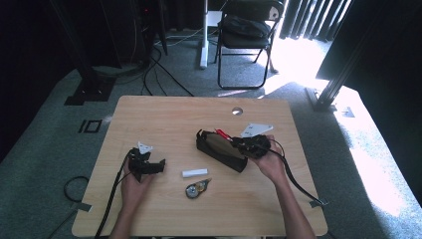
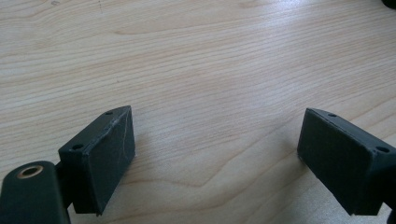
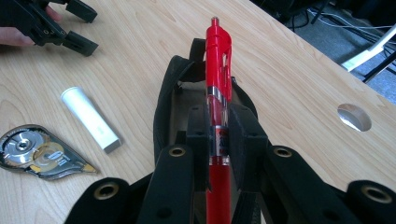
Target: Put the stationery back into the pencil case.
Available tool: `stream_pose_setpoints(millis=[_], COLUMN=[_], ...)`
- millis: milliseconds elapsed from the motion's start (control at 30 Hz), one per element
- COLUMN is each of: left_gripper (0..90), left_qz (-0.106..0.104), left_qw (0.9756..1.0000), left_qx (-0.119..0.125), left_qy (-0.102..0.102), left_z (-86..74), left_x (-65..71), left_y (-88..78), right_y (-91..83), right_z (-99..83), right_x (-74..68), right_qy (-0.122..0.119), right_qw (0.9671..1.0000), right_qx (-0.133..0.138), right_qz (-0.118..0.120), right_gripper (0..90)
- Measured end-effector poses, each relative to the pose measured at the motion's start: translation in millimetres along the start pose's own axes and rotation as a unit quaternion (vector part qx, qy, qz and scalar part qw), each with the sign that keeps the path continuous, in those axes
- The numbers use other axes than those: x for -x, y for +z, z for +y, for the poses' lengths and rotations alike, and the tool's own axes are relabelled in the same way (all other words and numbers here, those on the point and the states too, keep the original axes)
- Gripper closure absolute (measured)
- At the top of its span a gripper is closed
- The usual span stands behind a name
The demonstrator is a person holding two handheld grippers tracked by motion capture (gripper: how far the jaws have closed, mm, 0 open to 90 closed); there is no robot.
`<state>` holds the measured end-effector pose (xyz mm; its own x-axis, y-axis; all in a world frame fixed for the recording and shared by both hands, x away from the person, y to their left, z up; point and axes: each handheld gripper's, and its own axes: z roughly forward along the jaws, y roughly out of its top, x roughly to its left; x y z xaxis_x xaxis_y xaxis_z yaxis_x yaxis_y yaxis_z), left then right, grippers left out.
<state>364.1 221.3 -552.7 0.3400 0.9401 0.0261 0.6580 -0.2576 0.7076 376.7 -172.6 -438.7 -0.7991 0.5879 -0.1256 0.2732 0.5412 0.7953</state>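
My right gripper [image 3: 218,140] is shut on a red pen [image 3: 218,70], clamped at the pen's middle with its clip end pointing away from the camera. The pen hangs over an open black pencil case [image 3: 166,100]. From above, the right gripper [image 1: 253,145] sits at the right end of the pencil case [image 1: 219,151], and the red pen [image 1: 222,134] shows as a small streak. My left gripper [image 1: 154,166] rests low at the table's left, open, with bare wood between its pads [image 2: 105,154]. It also shows as a gripper [image 3: 74,28] far off in the right gripper view.
A white cap-like tube [image 1: 194,173] and a correction tape dispenser [image 1: 197,188] lie between the two hands. A white card [image 1: 256,129] lies behind the right gripper. The table has a round cable hole [image 1: 237,111]. A folding chair [image 1: 246,35] stands beyond the table.
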Motion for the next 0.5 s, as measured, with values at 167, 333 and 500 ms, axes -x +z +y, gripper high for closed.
stream_pose_setpoints(millis=[167, 333, 500], left_gripper=[11.6, 11.6, 11.6], left_qz=[0.000, 0.000, 0.000], left_qw=[1.0000, 1.0000, 1.0000], left_qx=[0.000, 0.000, 0.001], left_qy=[0.000, -0.001, -0.001], left_z=[0.0, 0.0, 0.0], left_x=[0.0, 0.1, 0.1], left_y=[0.1, 0.1, 0.2], right_y=[2.2, 5.3, 7.8], right_z=[0.0, -0.4, -0.6], right_x=[0.9, 1.1, 1.6], right_qy=[0.003, 0.005, 0.006], right_qw=[1.0000, 1.0000, 1.0000], right_qx=[0.002, 0.002, 0.002], right_qz=[0.002, 0.003, 0.003], right_gripper=[79.3, 79.3, 79.3])
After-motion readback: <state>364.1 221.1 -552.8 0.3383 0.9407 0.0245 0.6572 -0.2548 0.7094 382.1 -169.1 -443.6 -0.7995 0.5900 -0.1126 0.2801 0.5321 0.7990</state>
